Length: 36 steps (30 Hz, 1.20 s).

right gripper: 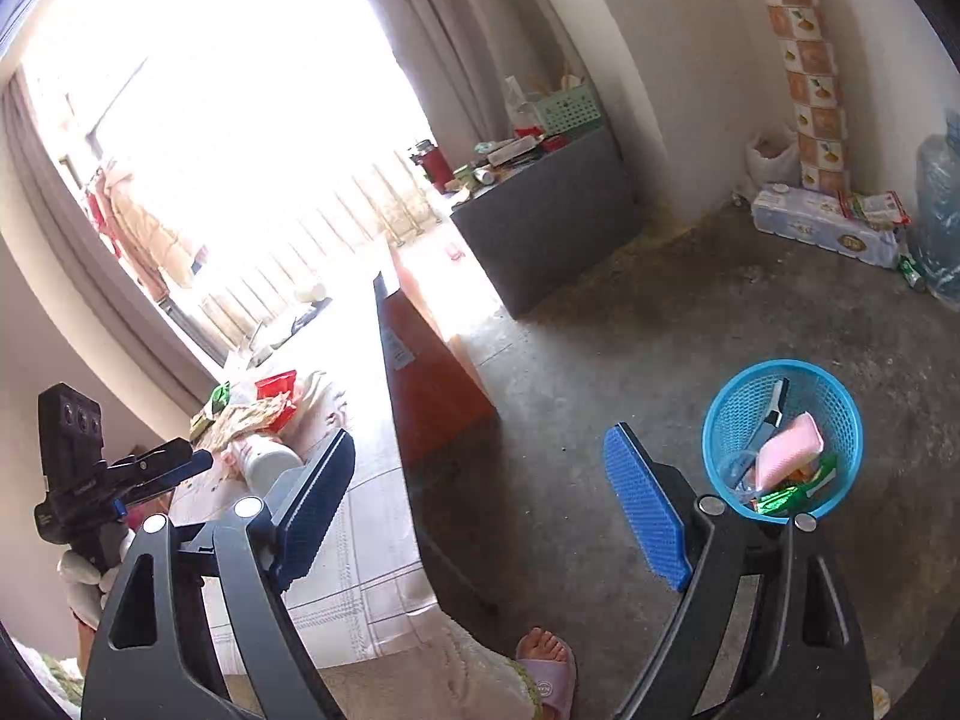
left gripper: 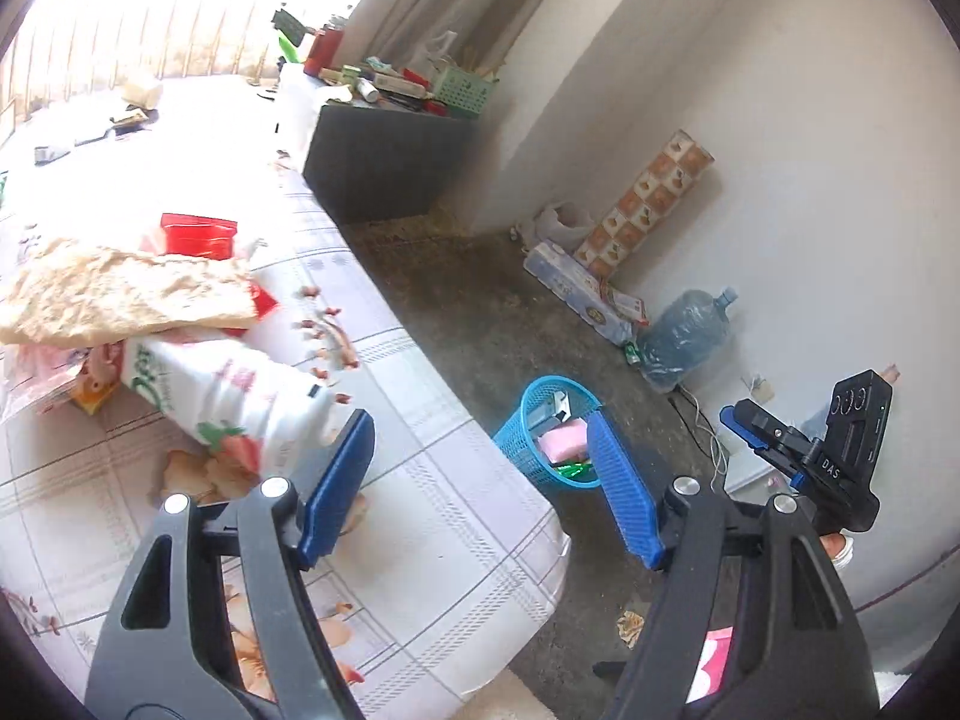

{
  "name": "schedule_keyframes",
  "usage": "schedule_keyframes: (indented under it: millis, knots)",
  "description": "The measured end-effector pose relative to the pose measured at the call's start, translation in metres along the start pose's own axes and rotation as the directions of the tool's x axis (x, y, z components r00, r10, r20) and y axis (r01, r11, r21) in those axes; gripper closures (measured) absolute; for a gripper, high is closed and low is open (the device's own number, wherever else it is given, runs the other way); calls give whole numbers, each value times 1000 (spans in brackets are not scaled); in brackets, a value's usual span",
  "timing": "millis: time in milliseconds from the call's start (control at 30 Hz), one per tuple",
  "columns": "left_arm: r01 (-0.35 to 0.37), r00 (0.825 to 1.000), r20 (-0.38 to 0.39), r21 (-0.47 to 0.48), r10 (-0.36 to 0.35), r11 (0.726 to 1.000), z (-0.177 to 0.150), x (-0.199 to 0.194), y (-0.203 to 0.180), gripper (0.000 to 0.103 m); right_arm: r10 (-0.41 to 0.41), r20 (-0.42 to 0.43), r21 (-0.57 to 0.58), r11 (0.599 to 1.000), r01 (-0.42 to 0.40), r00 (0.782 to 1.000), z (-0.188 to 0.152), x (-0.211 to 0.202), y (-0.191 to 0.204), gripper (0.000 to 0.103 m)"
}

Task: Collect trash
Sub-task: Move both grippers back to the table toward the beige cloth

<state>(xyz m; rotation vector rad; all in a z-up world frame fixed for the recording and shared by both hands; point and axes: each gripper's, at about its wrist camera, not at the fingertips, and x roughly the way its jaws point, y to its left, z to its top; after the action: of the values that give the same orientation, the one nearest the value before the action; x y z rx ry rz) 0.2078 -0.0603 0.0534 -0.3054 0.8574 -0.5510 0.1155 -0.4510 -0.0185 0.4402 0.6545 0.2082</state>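
Note:
A pile of trash lies on the bed: a white strawberry-print bottle (left gripper: 240,402), a tan crinkled sheet (left gripper: 126,294) and a red wrapper (left gripper: 198,234). My left gripper (left gripper: 480,480) is open and empty, its left finger just right of the bottle's end. A blue mesh bin (left gripper: 549,438) stands on the floor beside the bed with a pink sponge and green wrappers inside; it also shows in the right wrist view (right gripper: 783,438). My right gripper (right gripper: 480,504) is open and empty, above the floor left of the bin. The trash pile (right gripper: 264,414) shows far left there.
The bed (left gripper: 420,480) has a checked floral sheet. A dark cabinet (left gripper: 378,162) with clutter stands by the curtain. A water jug (left gripper: 684,330), a tissue pack (left gripper: 576,288) and a patterned roll (left gripper: 648,198) lie by the wall. A person's foot in a slipper (right gripper: 546,666) is below.

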Motion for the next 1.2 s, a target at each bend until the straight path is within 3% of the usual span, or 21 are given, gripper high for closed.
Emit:
schedule_keyframes:
  millis: [133, 267, 400, 500, 633, 800, 867, 967, 1033, 1200]
  knots:
    - [-110, 984, 120, -153, 129, 982, -13, -59, 71, 34, 130, -91, -123, 982, -141, 987, 3, 46, 89, 20]
    - [-178, 961, 160, -278, 228, 944, -29, -97, 127, 34, 189, -183, -240, 943, -230, 965, 3, 101, 178, 20]
    - [-185, 958, 150, -335, 246, 924, -43, -111, 155, 34, 151, -228, -412, 880, -236, 962, -8, 148, 263, 22]
    - [-187, 959, 140, -346, 247, 920, -51, -116, 168, 34, 91, -251, -494, 844, -208, 964, -14, 184, 301, 26]
    - [-169, 967, 123, -353, 224, 920, -60, -111, 178, 34, -37, -248, -563, 819, -113, 968, -19, 231, 322, 36]
    - [-151, 972, 116, -352, 203, 924, -64, -106, 185, 34, -136, -261, -575, 817, -41, 956, -24, 265, 325, 48]
    - [-144, 974, 114, -356, 196, 923, -66, -104, 187, 34, -135, -274, -568, 822, -46, 952, -26, 269, 324, 54]
    - [-143, 975, 108, -365, 195, 920, -67, -101, 191, 34, -132, -273, -573, 818, -50, 953, -26, 267, 328, 71]
    - [-138, 976, 105, -375, 190, 917, -68, -99, 194, 35, -122, -279, -565, 823, -60, 953, -26, 264, 330, 90]
    - [-139, 975, 110, -373, 193, 917, -70, -101, 192, 35, -66, -280, -540, 836, -100, 958, -21, 249, 333, 98]
